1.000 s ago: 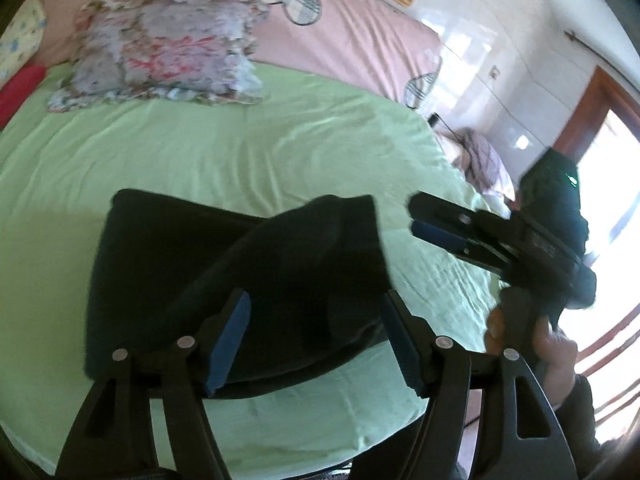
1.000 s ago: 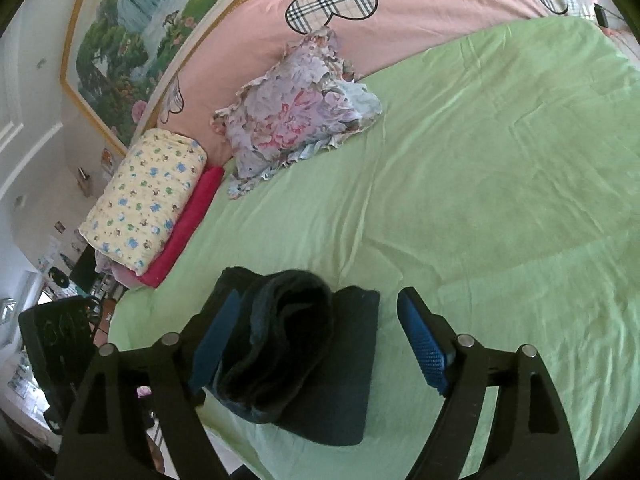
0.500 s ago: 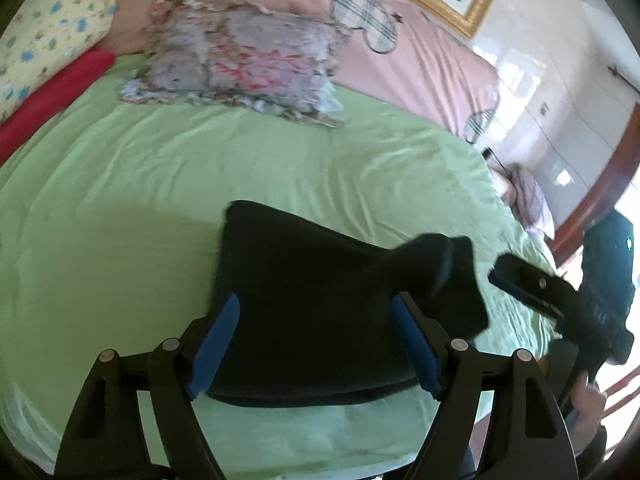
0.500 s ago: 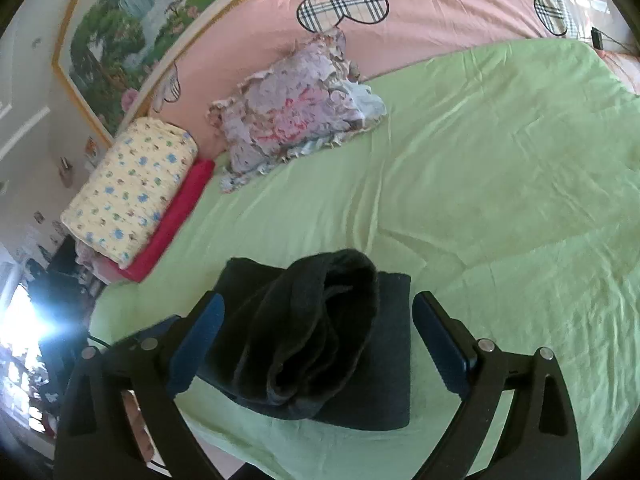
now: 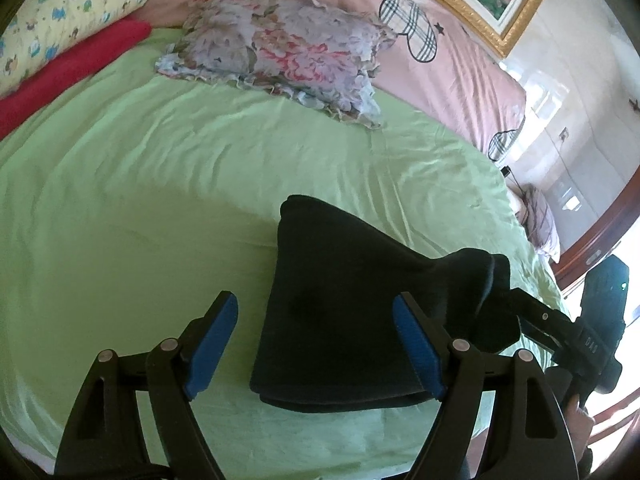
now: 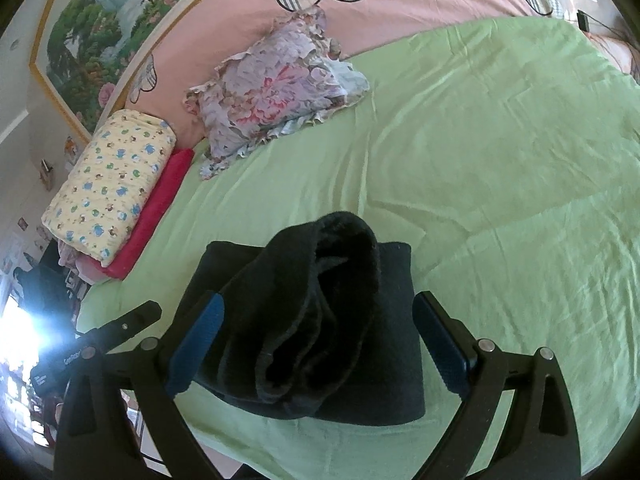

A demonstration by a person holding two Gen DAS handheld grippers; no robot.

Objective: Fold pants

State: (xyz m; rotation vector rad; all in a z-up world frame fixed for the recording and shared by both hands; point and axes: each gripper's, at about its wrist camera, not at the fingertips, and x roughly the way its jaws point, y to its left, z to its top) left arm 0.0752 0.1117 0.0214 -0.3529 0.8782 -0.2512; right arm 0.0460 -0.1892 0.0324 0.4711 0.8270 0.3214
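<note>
Lying near the foot edge of the bed (image 6: 500, 160), well short of the floral pillow (image 6: 276, 88), the pants (image 6: 320, 320) are folded compactly but one bunched end sticks up — both the left gripper (image 5: 316, 344) and right gripper (image 6: 320, 344) have fingers spread, holding nothing.

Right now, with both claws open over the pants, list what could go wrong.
1. One end of the pants bulges up in a loose roll instead of lying flat; pressing it down may crease it or leave the fold uneven.
2. The pants lie near the edge of the green sheet; a push may slide them off.
</note>
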